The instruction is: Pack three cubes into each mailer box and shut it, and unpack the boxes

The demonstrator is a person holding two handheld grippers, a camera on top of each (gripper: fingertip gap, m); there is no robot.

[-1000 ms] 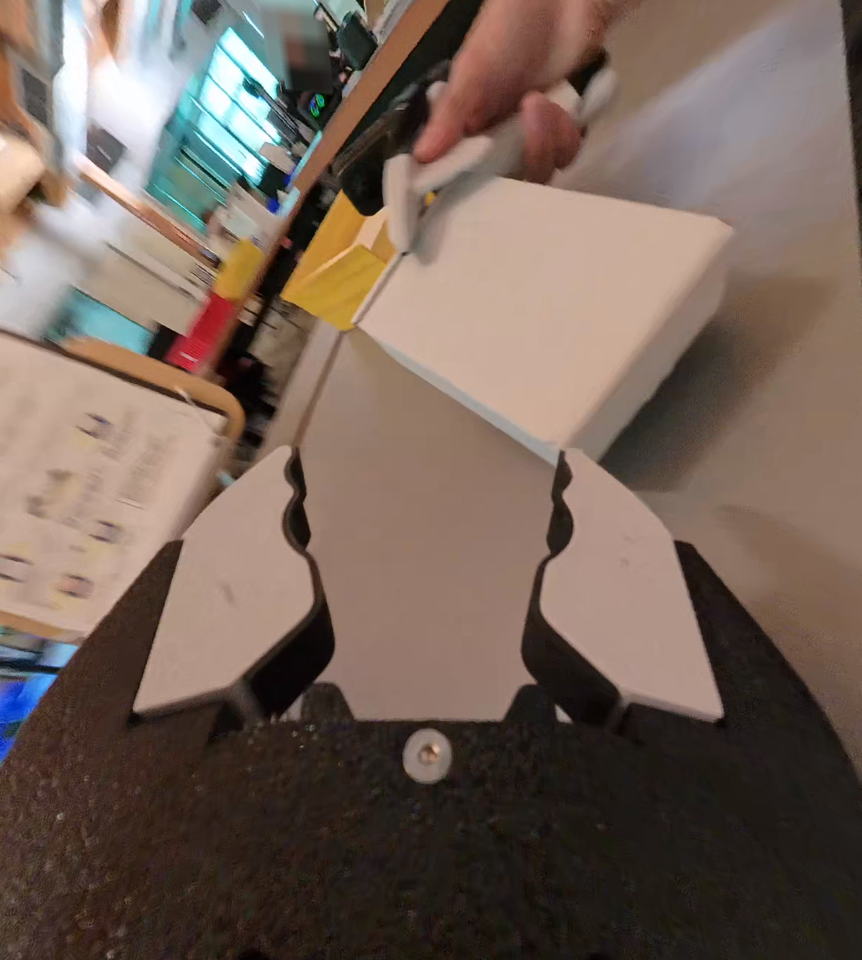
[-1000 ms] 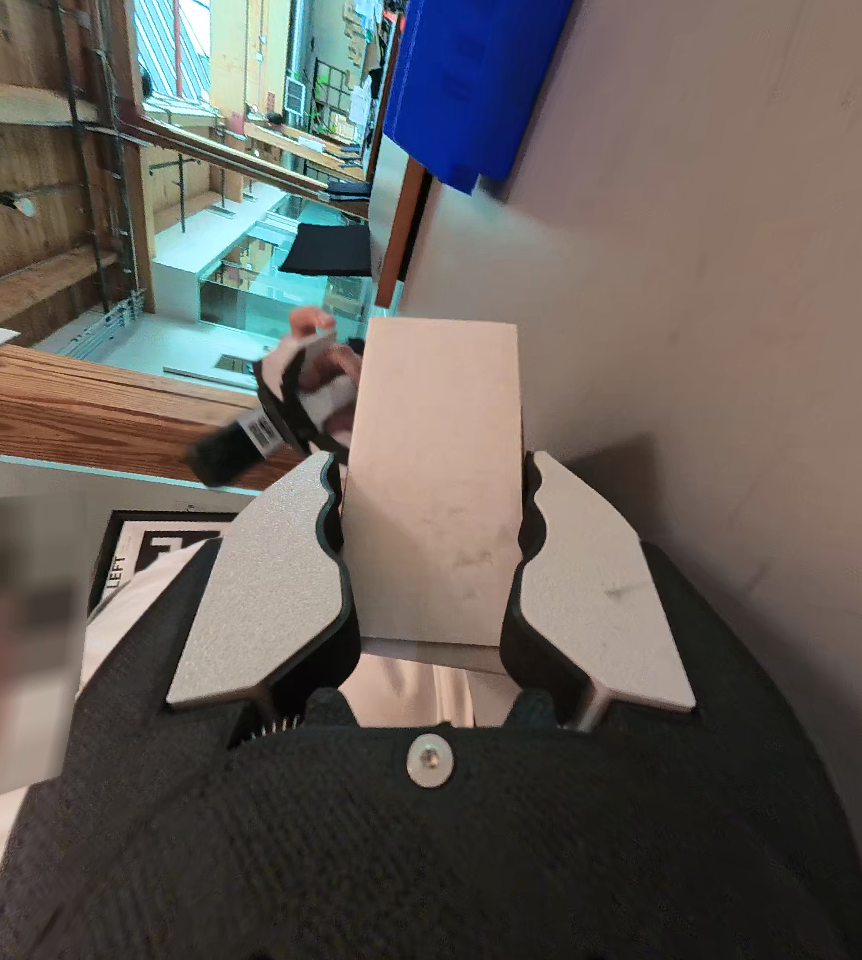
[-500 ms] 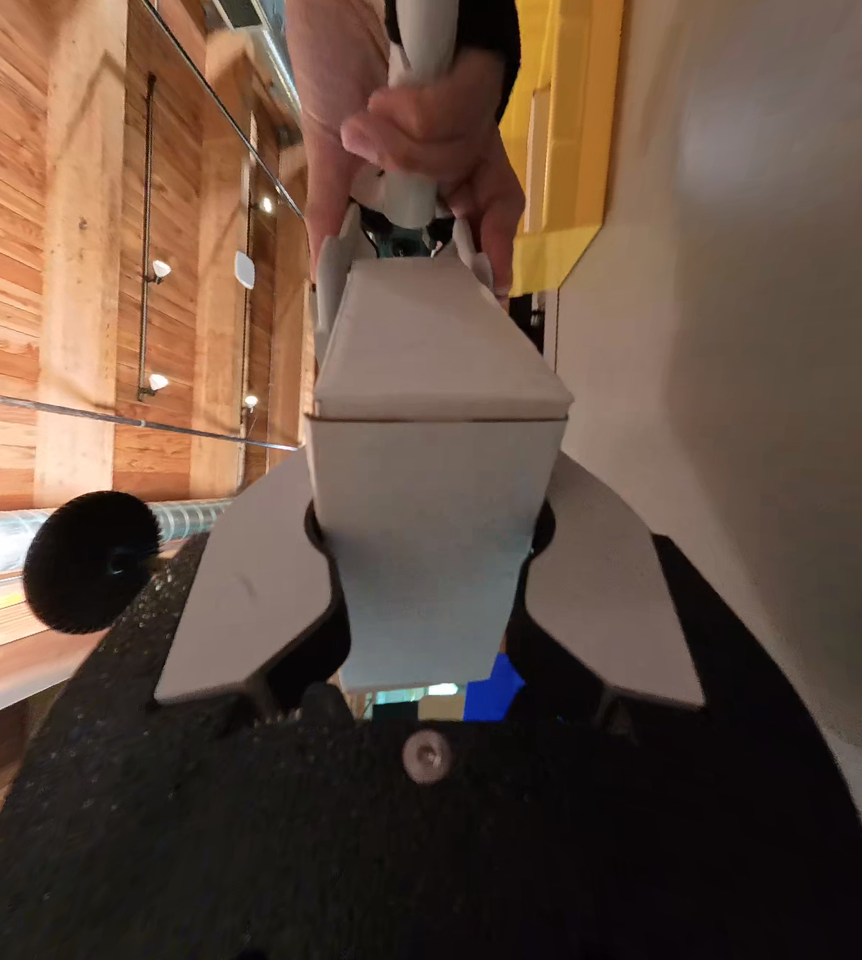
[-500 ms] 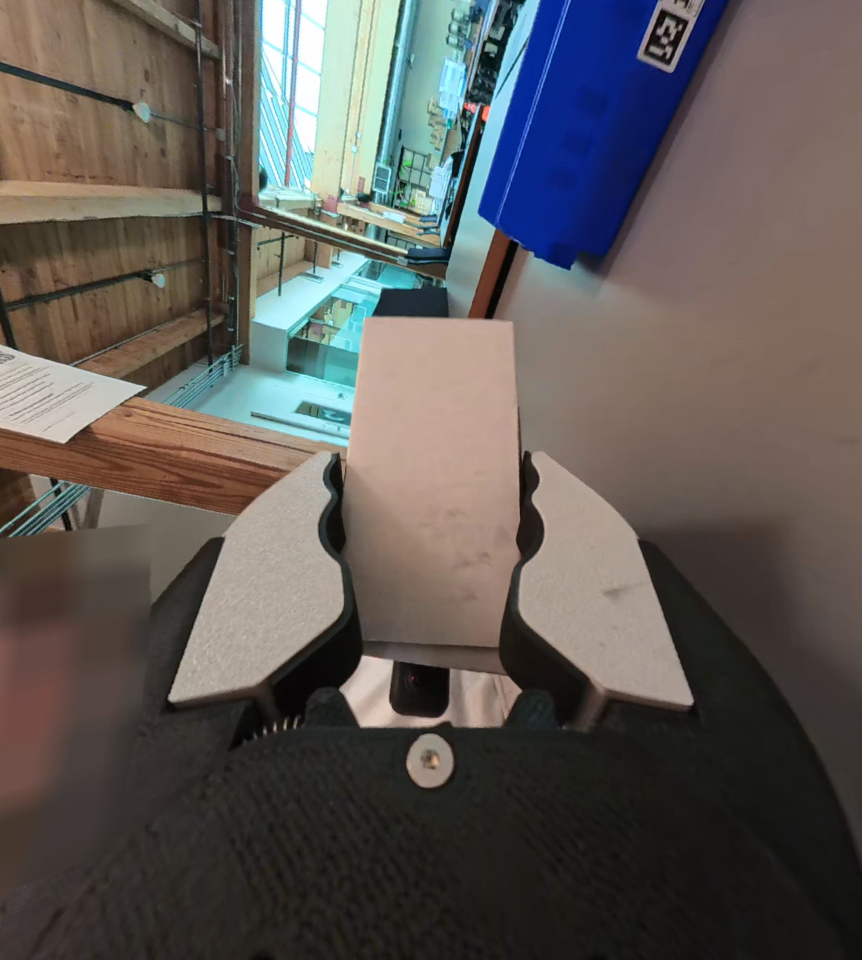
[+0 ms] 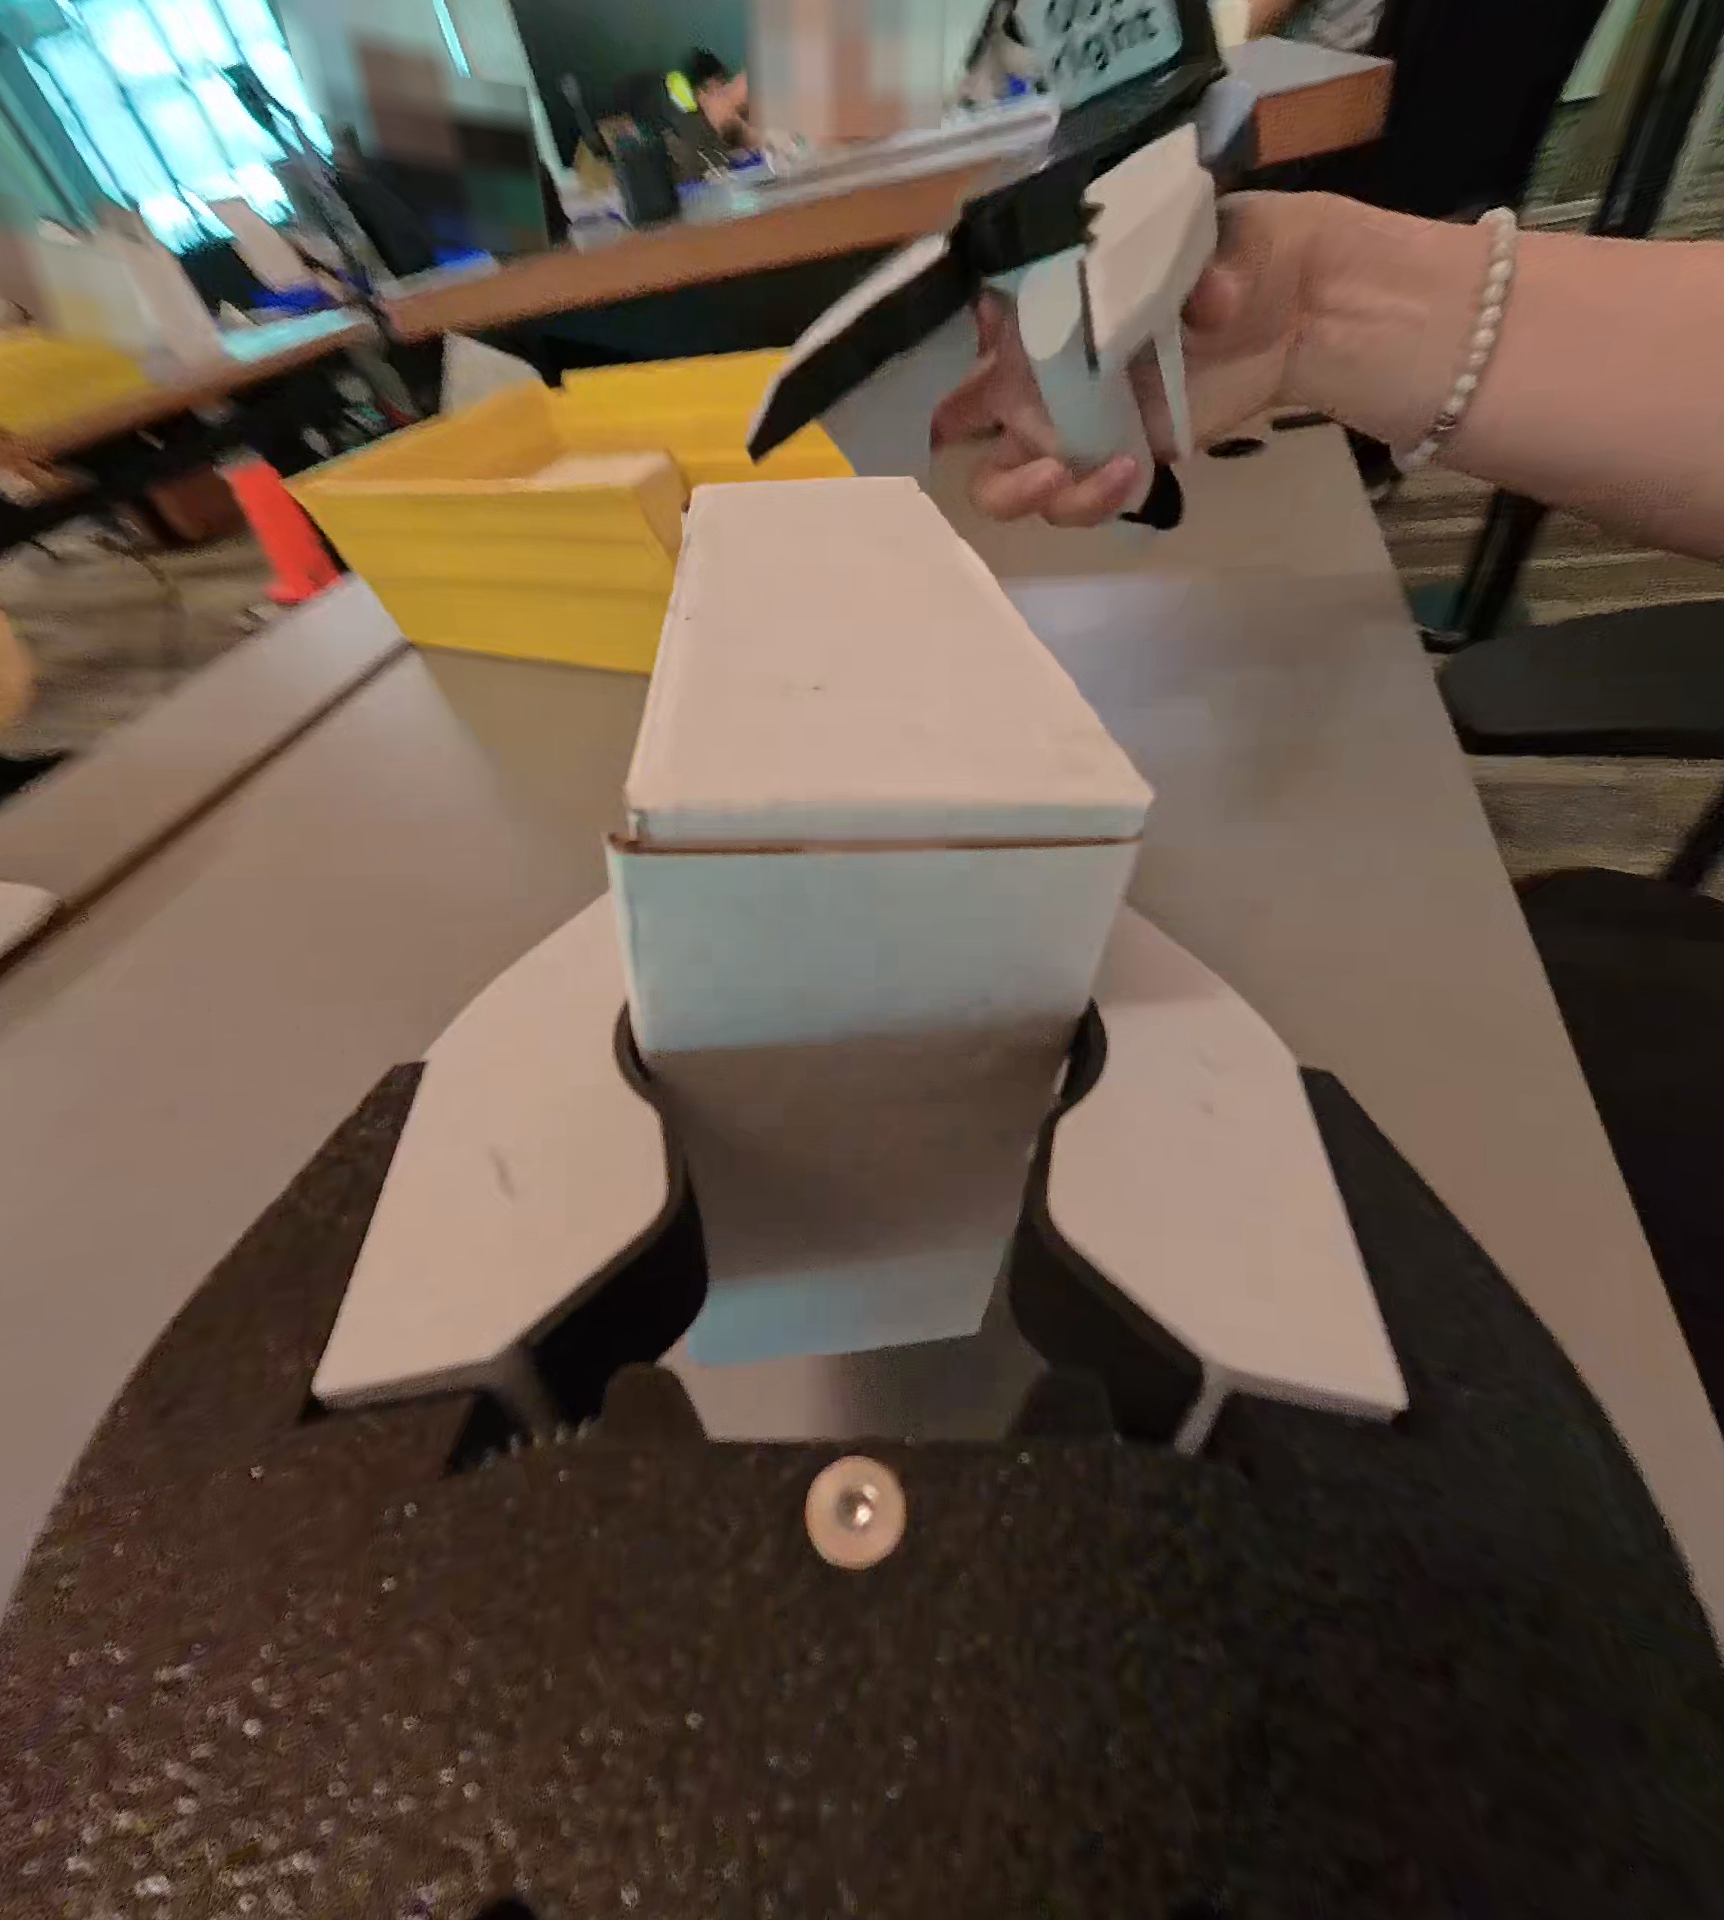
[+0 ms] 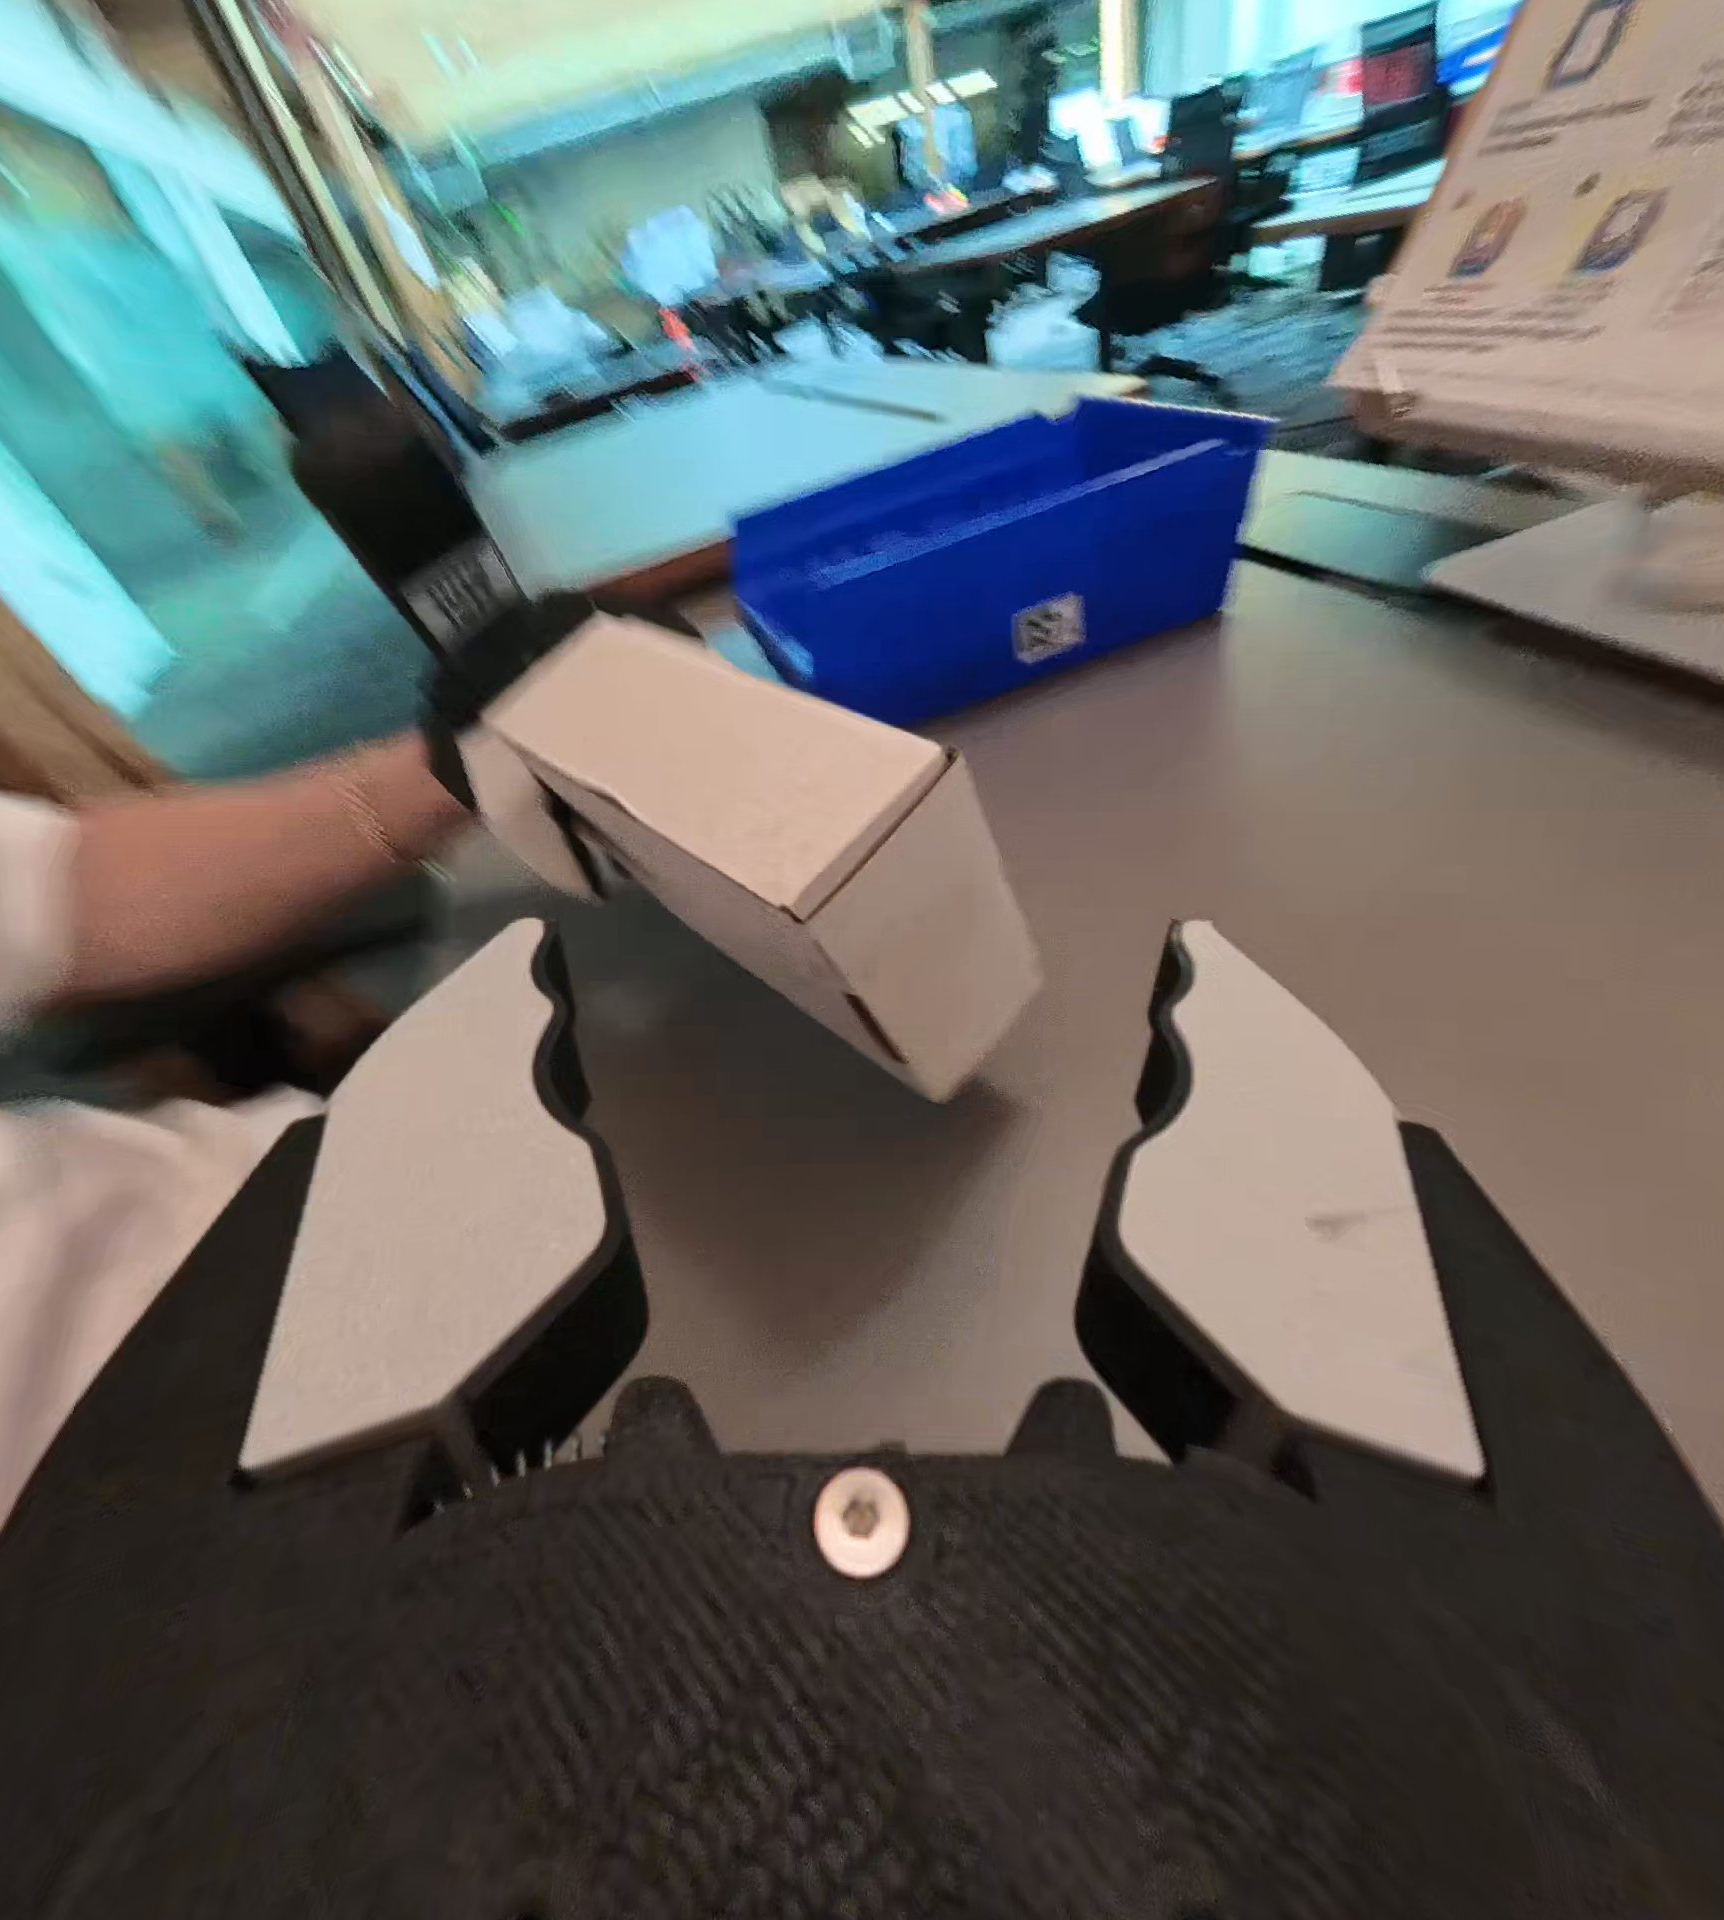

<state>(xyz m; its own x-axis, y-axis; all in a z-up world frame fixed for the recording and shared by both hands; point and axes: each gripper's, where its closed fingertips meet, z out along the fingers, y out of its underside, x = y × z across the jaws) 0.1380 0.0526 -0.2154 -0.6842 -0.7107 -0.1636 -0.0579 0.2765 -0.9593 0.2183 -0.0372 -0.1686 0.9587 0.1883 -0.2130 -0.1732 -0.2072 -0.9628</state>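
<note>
Left gripper (image 5: 863, 1049) clamped on closed white mailer box (image 5: 879, 748), held above grey table (image 5: 214, 935). Right gripper (image 6: 858, 997) spread wide, holding nothing.

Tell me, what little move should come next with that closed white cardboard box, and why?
Probably lowering the closed white cardboard mailer box onto the grey table. The left gripper alone clamps one end of it, tilted in the air above the table, while the right gripper is open and empty. Only a box resting flat could be opened by the free gripper.
</note>
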